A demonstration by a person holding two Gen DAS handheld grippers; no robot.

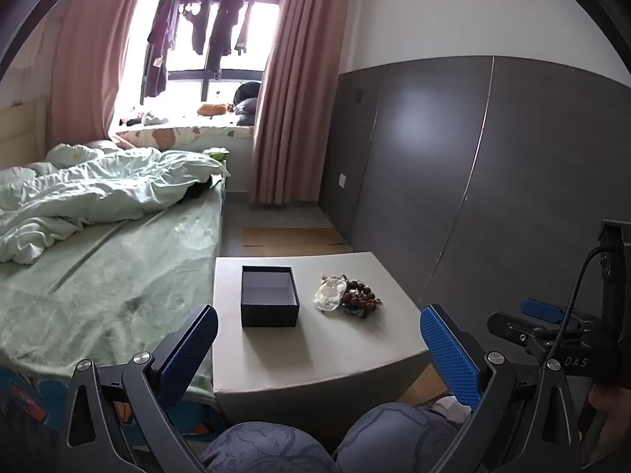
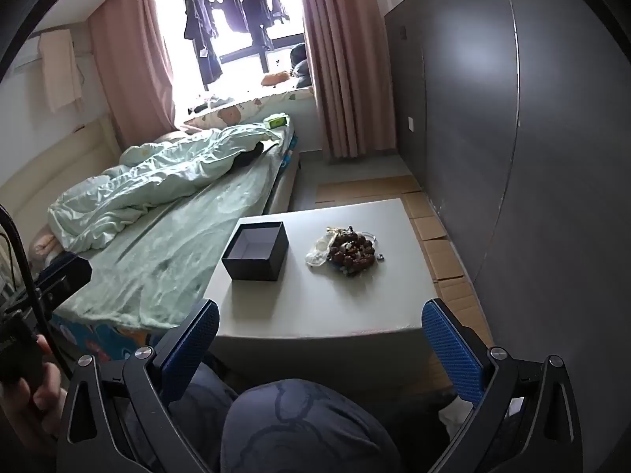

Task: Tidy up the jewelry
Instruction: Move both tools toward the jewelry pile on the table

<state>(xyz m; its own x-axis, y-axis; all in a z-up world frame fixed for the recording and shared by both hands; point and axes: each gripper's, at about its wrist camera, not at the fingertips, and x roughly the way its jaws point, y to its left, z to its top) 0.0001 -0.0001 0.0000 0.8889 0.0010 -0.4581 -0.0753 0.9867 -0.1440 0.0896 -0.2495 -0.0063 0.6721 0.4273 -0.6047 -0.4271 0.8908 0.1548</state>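
A dark open box (image 1: 269, 296) stands empty on a small white table (image 1: 307, 354). To its right lies a pile of jewelry (image 1: 349, 296): brown bead strands, a clear piece and small metal bits. Both show in the right wrist view too: the box (image 2: 256, 251) and the jewelry pile (image 2: 347, 251). My left gripper (image 1: 319, 345) is open and empty, held back from the table's near edge. My right gripper (image 2: 320, 341) is open and empty, also short of the near edge. The right gripper also shows at the right edge of the left wrist view (image 1: 552, 321).
A bed (image 1: 98, 276) with a green sheet and rumpled quilt abuts the table's left side. A grey panelled wall (image 1: 493, 177) runs along the right. Flattened cardboard (image 2: 437, 244) lies on the floor beyond and beside the table. The person's knees (image 2: 299, 425) are below the grippers.
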